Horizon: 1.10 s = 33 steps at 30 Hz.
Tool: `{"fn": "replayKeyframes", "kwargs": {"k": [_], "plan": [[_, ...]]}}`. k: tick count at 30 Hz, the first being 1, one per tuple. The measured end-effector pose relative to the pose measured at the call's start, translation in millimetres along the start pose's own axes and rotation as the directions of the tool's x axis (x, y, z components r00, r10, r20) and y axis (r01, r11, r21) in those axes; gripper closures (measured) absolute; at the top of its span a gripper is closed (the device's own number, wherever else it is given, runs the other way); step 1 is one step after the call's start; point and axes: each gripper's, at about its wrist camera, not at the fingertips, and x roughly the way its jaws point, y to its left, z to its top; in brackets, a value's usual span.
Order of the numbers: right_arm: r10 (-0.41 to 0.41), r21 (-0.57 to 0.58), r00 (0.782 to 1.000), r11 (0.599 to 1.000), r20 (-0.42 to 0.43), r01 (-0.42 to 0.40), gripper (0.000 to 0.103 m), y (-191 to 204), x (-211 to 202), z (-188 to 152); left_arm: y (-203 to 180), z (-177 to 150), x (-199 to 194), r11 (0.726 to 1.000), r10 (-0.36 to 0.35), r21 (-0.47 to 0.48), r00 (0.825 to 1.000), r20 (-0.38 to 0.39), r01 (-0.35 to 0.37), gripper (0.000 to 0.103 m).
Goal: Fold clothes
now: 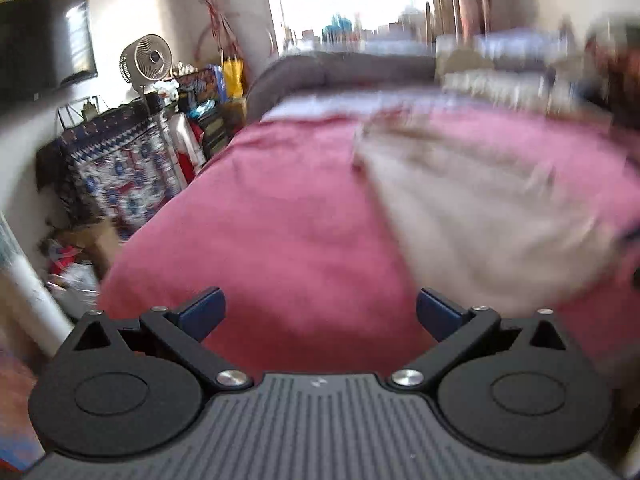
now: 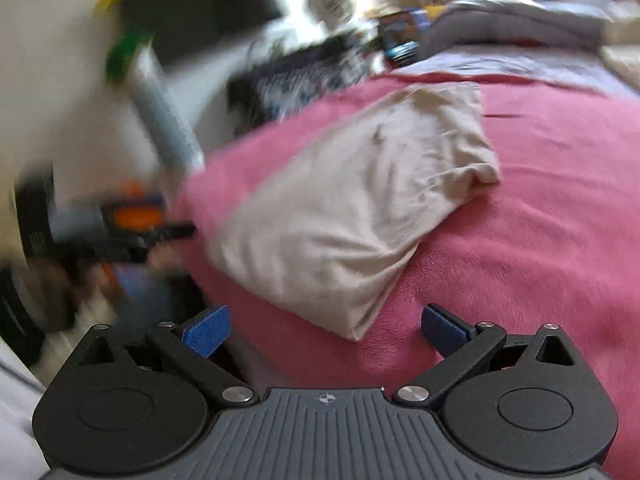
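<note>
Your beige garment [image 2: 352,200] lies on the pink blanket [image 2: 540,220], filling the centre of the right wrist view; in the left wrist view it sits blurred at right of centre. It shows as a compact, roughly rectangular bundle with layers stacked at its lower corner, so it may already be folded, or it may be bunched and waiting to be spread; the pictures fit both.

Your left gripper [image 1: 320,314] has its jaws spread wide with nothing between them, over bare blanket at the bottom of the frame. Your right gripper [image 2: 326,330] is likewise spread and empty, the bundle's lower corner just beyond its blue pads [image 2: 208,330].

Judge the cloth light, soft and limp: it will sag and slide apart if pinched through only one layer. Any hold belongs on a corner or edge, catching all layers, clear of the plush blanket beneath.
</note>
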Motion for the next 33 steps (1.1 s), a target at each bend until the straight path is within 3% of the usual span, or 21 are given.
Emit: {"fn": "replayKeyframes", "kwargs": {"k": [2,4,7,9,11,13,14,20,24,27,33], "plan": [[0.137,0.201,0.986,0.968,0.093,-0.153,0.000,-14.9,-9.3,-4.0,-3.6,6.8,-5.0,0.996,-0.058,-0.069,0.997,0.048,0.061,0.000],[0.238,0.367,0.951,0.882,0.196,-0.296,0.000,-30.1,-9.3,-12.2,-10.3,8.1,-5.4,0.991,-0.097,-0.084,0.993,0.072,0.103,0.000],[0.305,0.459,0.915,0.795,0.262,-0.397,0.000,-36.5,-3.3,-17.1,-25.1,6.5,4.5,0.992,-0.120,-0.041,0.991,0.054,0.122,0.000],[0.354,0.449,0.895,0.776,0.272,-0.443,0.000,-30.7,5.5,-12.8,-29.2,-0.1,10.6,0.995,-0.101,-0.019,0.995,0.024,0.101,0.000],[0.340,0.423,0.911,0.808,0.233,-0.410,0.000,-24.6,16.5,-7.4,-33.4,-6.6,16.8,0.997,-0.081,0.003,0.997,-0.005,0.081,0.000],[0.253,0.419,0.956,0.859,0.148,-0.293,0.001,-23.6,28.7,-6.2,-37.5,-13.2,22.9,0.998,-0.060,0.027,0.998,-0.033,0.061,0.000],[0.238,0.410,0.963,0.871,0.131,-0.271,0.002,-24.5,29.2,-7.6,-39.6,-16.5,25.9,0.998,-0.050,0.038,0.998,-0.047,0.052,0.000],[0.218,0.375,0.968,0.893,0.125,-0.250,0.000,-36.0,-14.5,-20.7,-21.4,-19.3,22.8,1.000,-0.024,0.003,0.997,-0.077,0.024,0.000],[0.129,0.385,0.968,0.900,0.216,-0.205,0.000,-52.2,-50.9,-13.4,8.8,1.4,20.7,0.982,-0.145,-0.128,0.989,-0.026,0.140,0.000],[0.065,0.386,0.962,0.907,0.263,-0.167,0.000,-72.6,-54.7,3.7,23.6,25.2,35.1,0.948,-0.255,-0.193,0.967,0.016,0.253,0.000],[-0.067,0.326,0.978,0.945,0.198,-0.001,0.000,-99.0,-20.4,47.4,34.3,57.5,96.2,0.896,-0.373,-0.275,0.927,-0.042,0.349,0.001]]}}
